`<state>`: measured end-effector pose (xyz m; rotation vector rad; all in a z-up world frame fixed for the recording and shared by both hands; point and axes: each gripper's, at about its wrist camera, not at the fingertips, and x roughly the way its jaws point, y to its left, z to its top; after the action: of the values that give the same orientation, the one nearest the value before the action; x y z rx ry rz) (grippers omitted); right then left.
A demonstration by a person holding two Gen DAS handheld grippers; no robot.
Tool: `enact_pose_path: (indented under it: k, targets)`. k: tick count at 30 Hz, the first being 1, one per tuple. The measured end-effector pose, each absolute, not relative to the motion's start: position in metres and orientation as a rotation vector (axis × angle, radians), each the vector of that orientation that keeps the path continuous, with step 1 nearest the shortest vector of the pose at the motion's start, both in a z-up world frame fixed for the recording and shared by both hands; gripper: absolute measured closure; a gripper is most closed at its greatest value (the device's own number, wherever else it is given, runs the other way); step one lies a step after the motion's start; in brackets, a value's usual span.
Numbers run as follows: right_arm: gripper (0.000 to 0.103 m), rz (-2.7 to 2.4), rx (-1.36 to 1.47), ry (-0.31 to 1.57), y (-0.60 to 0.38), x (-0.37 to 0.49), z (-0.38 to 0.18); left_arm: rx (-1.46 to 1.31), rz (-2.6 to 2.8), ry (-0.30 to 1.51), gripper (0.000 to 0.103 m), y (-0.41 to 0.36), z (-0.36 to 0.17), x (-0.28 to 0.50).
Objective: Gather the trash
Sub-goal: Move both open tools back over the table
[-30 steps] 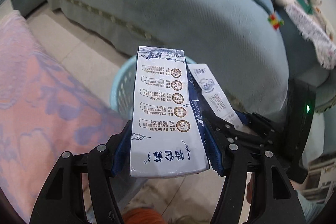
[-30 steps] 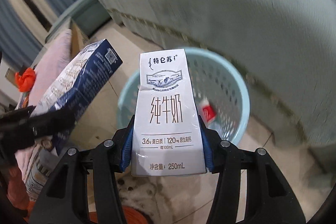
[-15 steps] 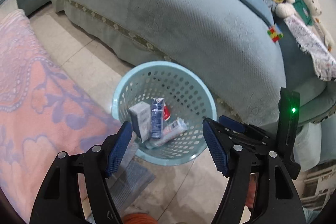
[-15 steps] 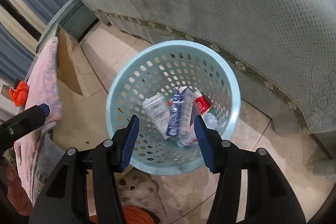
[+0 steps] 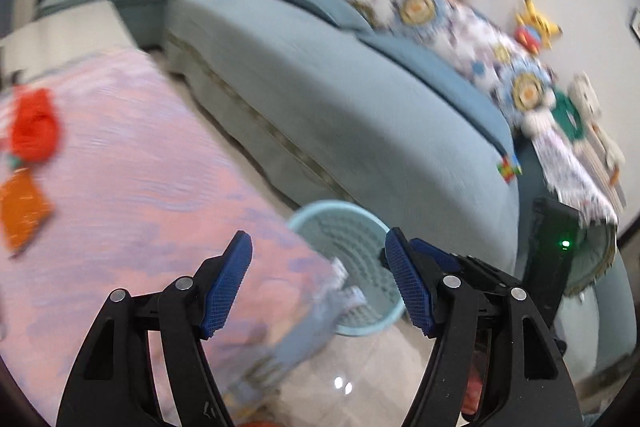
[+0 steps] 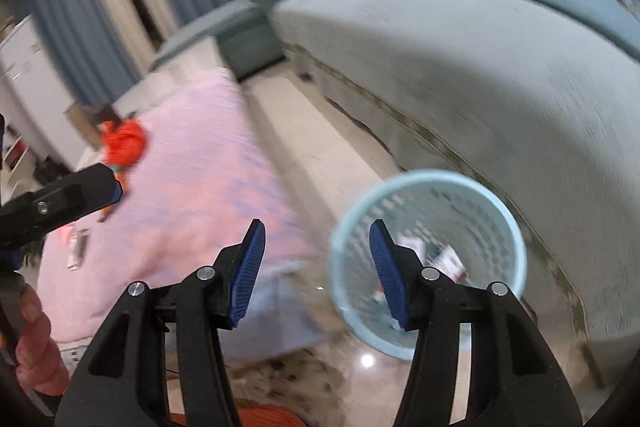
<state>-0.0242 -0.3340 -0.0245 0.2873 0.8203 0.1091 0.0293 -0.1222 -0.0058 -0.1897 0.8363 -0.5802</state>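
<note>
left gripper agape, empty | right gripper agape, empty | orange-red trash on pink table cover, far-left edge, nearer left hand | basket on floor off table's right edge

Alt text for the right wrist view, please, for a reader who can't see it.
The right tool is open and empty, angled down at a light blue basket on the floor with a few pieces of trash inside. A teal sofa is behind it, a pink cloth to the left. The image is motion-blurred.
</note>
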Motion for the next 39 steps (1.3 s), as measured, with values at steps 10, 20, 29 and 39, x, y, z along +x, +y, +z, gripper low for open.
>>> enact_pose_path:
  k: [10, 20, 29, 39]
  targets:
    - [0.052, 0.327, 0.102, 0.711, -0.193, -0.001, 0.032, -0.347, -0.232, 0.685, 0.031, 0.051, 0.036, -0.006]
    - [0.052, 0.441, 0.007, 0.704, -0.089, 0.029, 0.037, -0.374, 0.073, 0.62, 0.025, 0.171, 0.03, -0.048]
    - [0.07, 0.481, -0.089, 0.695, -0.028, 0.044, 0.024, -0.436, 0.148, 0.644, 0.025, 0.222, -0.005, -0.051]
    - [0.07, 0.498, -0.114, 0.724, 0.009, 0.067, -0.01, -0.442, 0.18, 0.68, 0.025, 0.243, -0.033, -0.049]
